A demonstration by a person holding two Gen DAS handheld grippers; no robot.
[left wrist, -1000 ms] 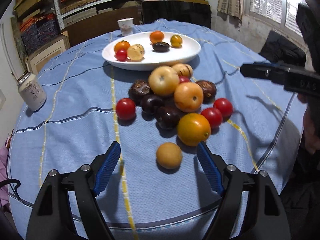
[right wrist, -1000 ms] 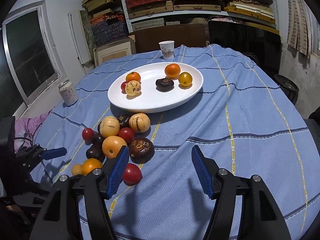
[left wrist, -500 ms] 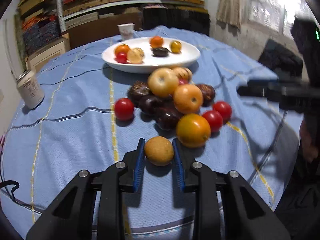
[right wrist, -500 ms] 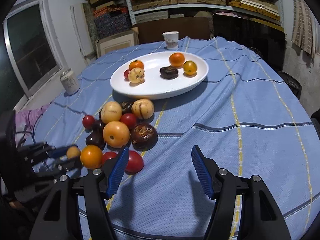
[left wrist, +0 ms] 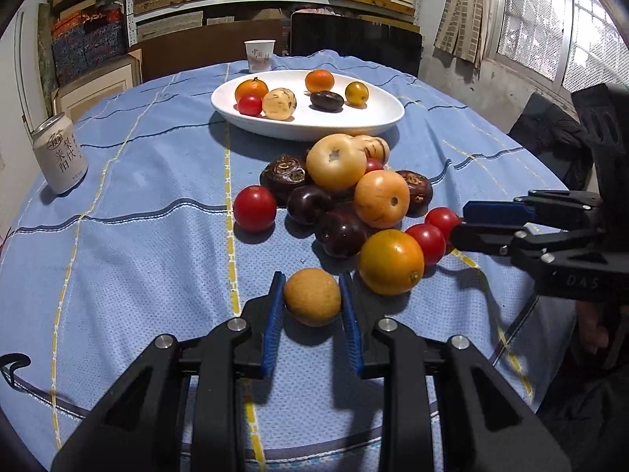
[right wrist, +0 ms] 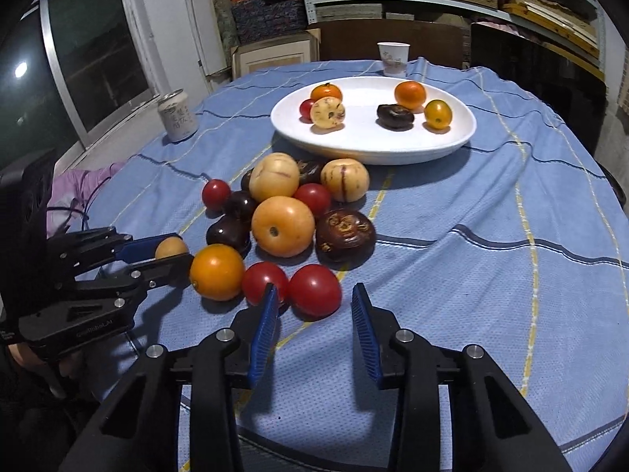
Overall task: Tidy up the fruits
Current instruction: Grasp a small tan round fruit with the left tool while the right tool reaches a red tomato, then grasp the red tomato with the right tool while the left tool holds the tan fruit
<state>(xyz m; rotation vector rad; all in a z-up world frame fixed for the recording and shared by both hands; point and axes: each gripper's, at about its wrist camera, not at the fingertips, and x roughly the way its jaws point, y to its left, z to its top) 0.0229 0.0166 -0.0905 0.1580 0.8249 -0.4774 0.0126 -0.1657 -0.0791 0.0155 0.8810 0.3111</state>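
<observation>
My left gripper [left wrist: 312, 295] is shut on a small tan fruit [left wrist: 312, 296] just above the blue cloth; the same fruit [right wrist: 170, 247] shows between its fingers in the right wrist view. My right gripper [right wrist: 314, 306] is open, its jaws on either side of a red tomato [right wrist: 314, 290] at the near edge of the fruit pile. The pile holds an orange [right wrist: 217, 272], a second tomato [right wrist: 264, 282], dark fruits and pale yellow fruits. A white plate [right wrist: 464, 133] behind it carries several fruits.
A drink can [left wrist: 59, 157] stands at the left on the cloth. A paper cup [left wrist: 259, 55] stands behind the plate. The round table's edge runs close below both grippers. Shelves and a window lie beyond.
My left gripper closed on the small tan fruit and holds it. My right gripper moved forward and left to the red tomato and narrowed its opening.
</observation>
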